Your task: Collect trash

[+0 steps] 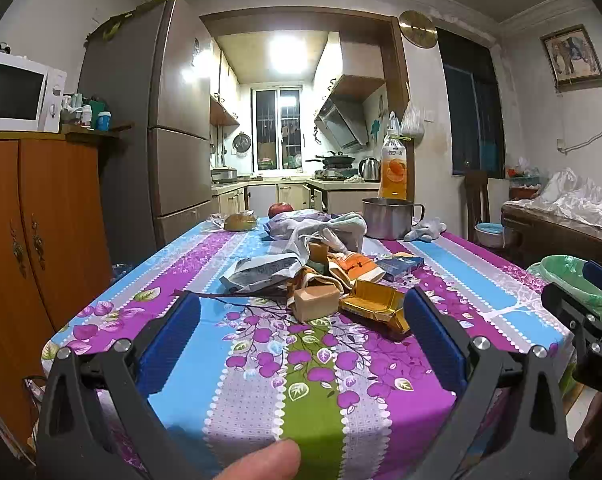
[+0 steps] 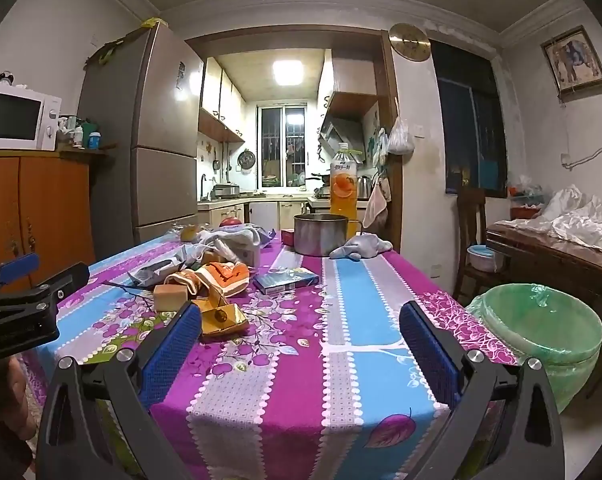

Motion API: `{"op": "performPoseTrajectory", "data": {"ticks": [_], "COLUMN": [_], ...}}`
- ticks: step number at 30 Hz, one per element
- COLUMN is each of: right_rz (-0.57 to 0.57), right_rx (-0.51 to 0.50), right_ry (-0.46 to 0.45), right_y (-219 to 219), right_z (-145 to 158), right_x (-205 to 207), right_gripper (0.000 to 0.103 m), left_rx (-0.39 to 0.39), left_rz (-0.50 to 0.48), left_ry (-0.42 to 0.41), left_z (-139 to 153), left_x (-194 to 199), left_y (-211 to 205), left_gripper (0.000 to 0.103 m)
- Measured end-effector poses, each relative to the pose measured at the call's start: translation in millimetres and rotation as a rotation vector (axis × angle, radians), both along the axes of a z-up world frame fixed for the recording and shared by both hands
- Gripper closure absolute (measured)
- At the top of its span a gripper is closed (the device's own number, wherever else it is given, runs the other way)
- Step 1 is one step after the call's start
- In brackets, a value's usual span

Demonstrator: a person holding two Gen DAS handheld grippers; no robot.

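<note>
Toward the near middle of the surface (image 1: 261,360) lies the trash: a grey plastic mailer (image 1: 261,270), a tan carton (image 1: 315,302), and a crumpled gold wrapper (image 1: 375,308), touching one another. All look light; the mailer is limp and likely slippery, the carton stiffer and best pinched across its flat sides, the wrapper crushable. The left claw (image 1: 301,344) and right claw (image 2: 301,344) both stand released, holding nothing. Off the right edge waits a green-lined bin (image 2: 541,332).
</note>
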State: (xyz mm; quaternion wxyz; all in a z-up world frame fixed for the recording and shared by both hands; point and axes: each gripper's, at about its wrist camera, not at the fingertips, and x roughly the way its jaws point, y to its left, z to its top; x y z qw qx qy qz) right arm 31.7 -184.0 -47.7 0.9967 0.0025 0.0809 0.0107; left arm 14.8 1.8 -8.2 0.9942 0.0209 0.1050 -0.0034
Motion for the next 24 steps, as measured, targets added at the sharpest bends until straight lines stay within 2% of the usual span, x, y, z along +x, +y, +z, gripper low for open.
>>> {"op": "performPoseTrajectory", "data": {"ticks": [24], "right_rz": [-0.002], "right_rx": [-0.002], "right_ry": [0.001], "right_y": [0.4], "right_z": [0.3], "right_x": [4.4], "right_gripper": [0.004], "left_rx": [0.003], "left_rz": [0.008], "left_ry": [0.008], "left_z": [-1.8], "left_x": [5.1], "left_y": [1.2], "left_gripper": [0.005]}}
